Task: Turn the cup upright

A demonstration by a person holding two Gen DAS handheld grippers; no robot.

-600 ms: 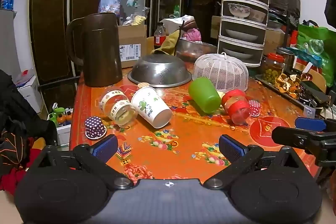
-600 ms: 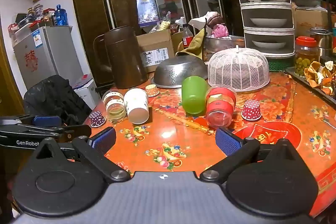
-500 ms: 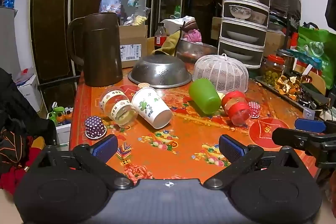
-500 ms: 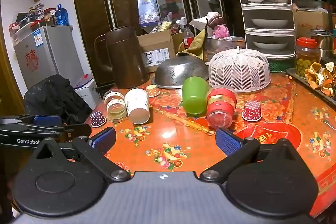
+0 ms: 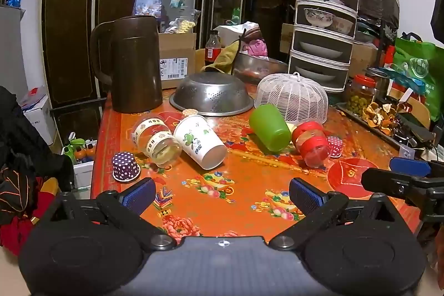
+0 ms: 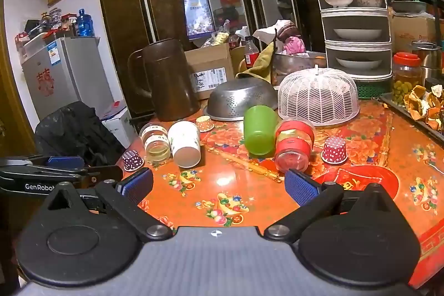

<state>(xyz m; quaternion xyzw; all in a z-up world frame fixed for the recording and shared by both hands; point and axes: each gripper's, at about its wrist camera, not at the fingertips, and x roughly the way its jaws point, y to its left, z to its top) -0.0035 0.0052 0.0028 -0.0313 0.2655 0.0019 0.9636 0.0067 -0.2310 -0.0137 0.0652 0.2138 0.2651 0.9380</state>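
Note:
Several cups lie on their sides on the orange flowered table (image 5: 244,190): a clear glass cup (image 5: 156,139) (image 6: 155,142), a white paper cup (image 5: 201,140) (image 6: 184,143), a green plastic cup (image 5: 269,128) (image 6: 259,129) and a red-banded clear cup (image 5: 312,143) (image 6: 294,146). My left gripper (image 5: 222,194) is open and empty, short of the cups at the near edge. My right gripper (image 6: 219,185) is open and empty, also short of them. Each gripper shows at the edge of the other's view.
Small upside-down cupcake liners sit on the table: purple dotted (image 5: 125,167), red dotted (image 6: 334,150). Behind the cups stand a brown jug (image 5: 133,65), an upturned steel colander (image 5: 212,97) and a white mesh food cover (image 5: 292,96). A tiered dish rack (image 5: 324,38) stands at the back right.
Both grippers have eased very slightly toward the table; the cups have not moved and both grippers stay open.

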